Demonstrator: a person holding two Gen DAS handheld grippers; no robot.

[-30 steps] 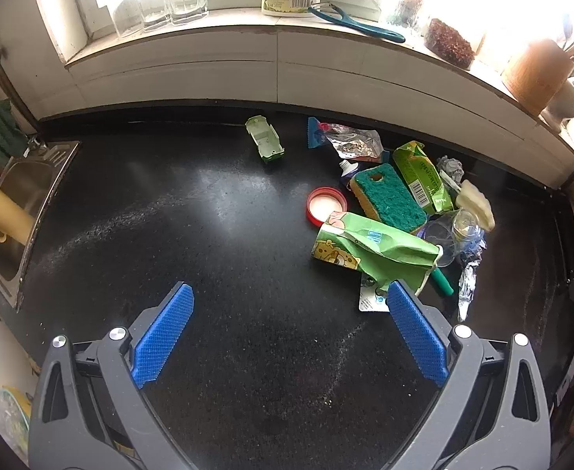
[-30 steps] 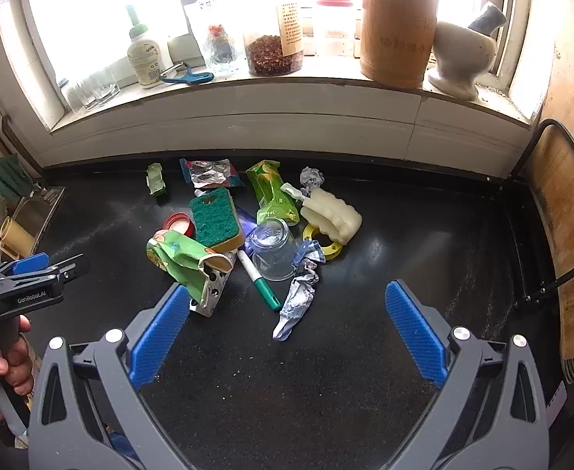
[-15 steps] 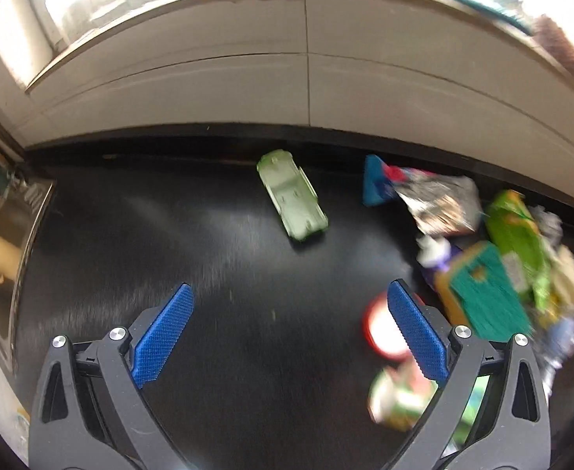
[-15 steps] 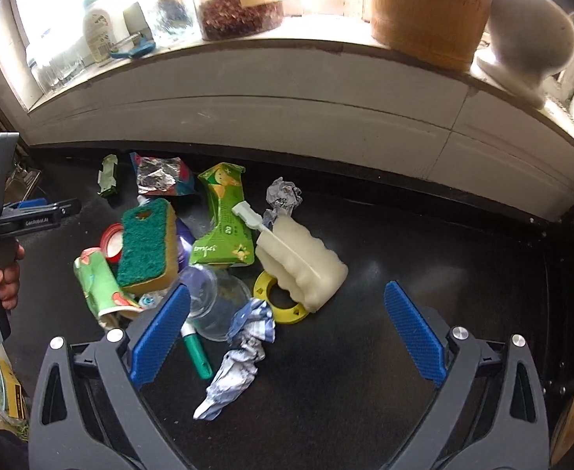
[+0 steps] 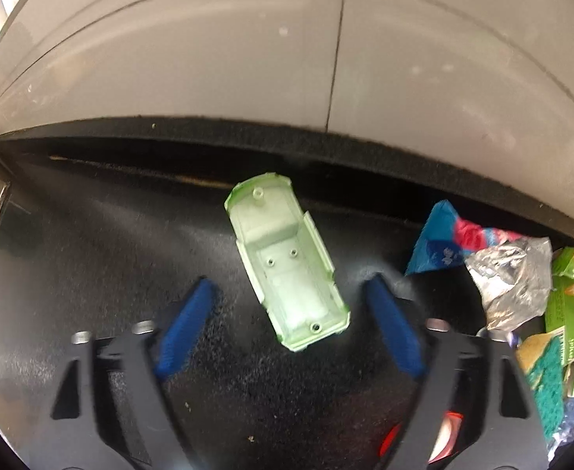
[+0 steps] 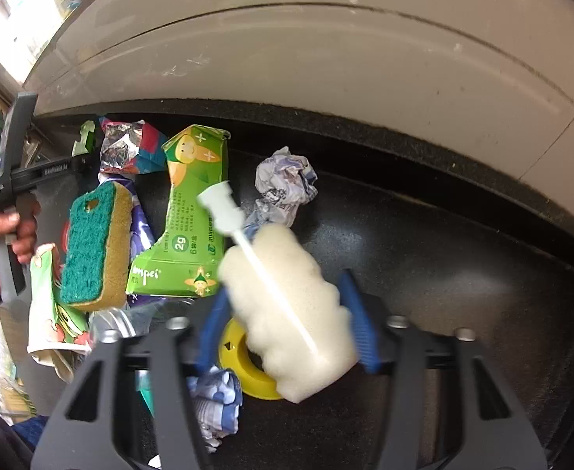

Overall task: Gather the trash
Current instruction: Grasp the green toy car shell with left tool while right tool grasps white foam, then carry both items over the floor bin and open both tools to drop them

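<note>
Both grippers had dropped in close to the counter since a second before, each now lined up on its own piece of trash. Nearest the left gripper [image 5: 288,305] lay the pale green plastic toy-car shell [image 5: 287,260], upside down on the black countertop [image 5: 91,258] near its back edge, alone and well apart from the pile. Its long axis ran away from the tongs toward the backsplash, tilted slightly left, and its near end sat between the wide-spread blue pads [image 5: 185,329], neither one touching.

At the right gripper [image 6: 283,319], the cream foam bottle-brush head [image 6: 287,309] sat between the pads, which stood narrowed to just beside its flanks; whether they pressed it could not be told. Its white plastic handle [image 6: 224,207] pointed away and to the left, across the green snack packet [image 6: 192,227], and the foam lay over a yellow ring [image 6: 243,360].

Around these lay a crumpled paper ball [image 6: 287,180], a green-and-yellow scouring sponge [image 6: 95,243] and a foil wrapper [image 6: 126,149]. White tiled backsplash [image 5: 247,58] closed off the countertop's back edge.
</note>
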